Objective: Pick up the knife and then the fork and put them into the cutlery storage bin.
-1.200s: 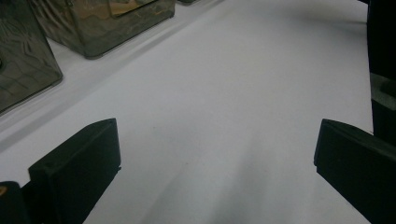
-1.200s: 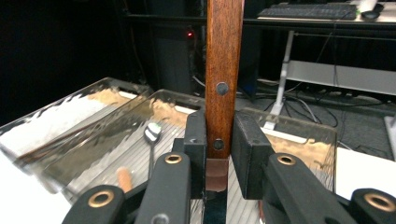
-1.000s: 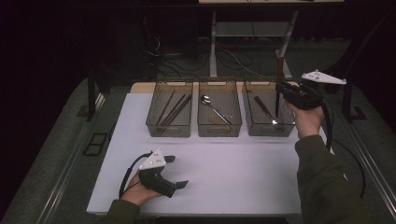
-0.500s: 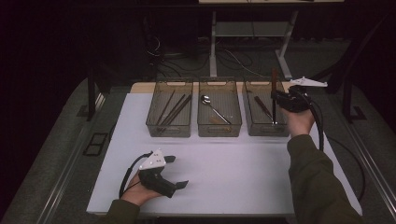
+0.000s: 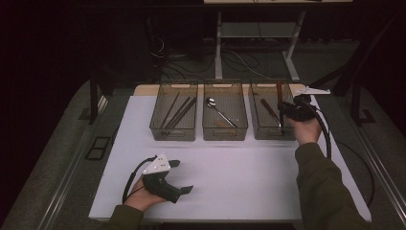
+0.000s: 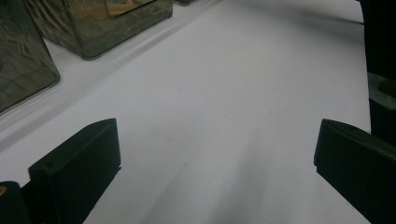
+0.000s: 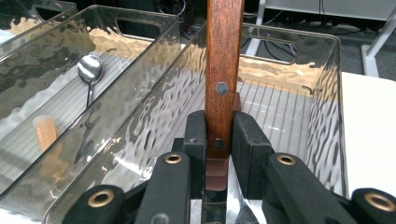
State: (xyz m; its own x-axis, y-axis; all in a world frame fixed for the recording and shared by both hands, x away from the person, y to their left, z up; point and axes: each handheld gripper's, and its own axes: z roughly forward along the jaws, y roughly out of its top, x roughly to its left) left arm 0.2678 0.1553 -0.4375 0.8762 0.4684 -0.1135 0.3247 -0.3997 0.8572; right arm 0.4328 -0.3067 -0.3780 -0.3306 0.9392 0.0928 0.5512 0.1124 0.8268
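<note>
The right gripper [image 5: 286, 109] has come down since a second ago: it was raised off the far right corner of the white table [image 5: 249, 177], and now it sits lower, over the right-hand bin [image 5: 271, 134], its jaws pinching the wooden-handled knife [image 7: 224, 70] by the handle. In the right gripper view that brown handle, with two rivets showing, rises upright between the pads above the bin's ribbed floor. The left gripper [image 5: 182, 176] has stayed where it was near the table's near edge, toward the left corner, its jaws spread wide with nothing but bare table between them. Counting: three clear bins stand in a row along the far edge. The left bin [image 5: 173, 133] holds dark chopsticks [image 5: 178, 112], too bundled to count. The middle bin [image 5: 225, 133] holds one spoon [image 5: 216, 109]. The right bin already holds one other knife [image 5: 269, 109] lying on its floor, just beside the held one. Two grippers, two hands.
</note>
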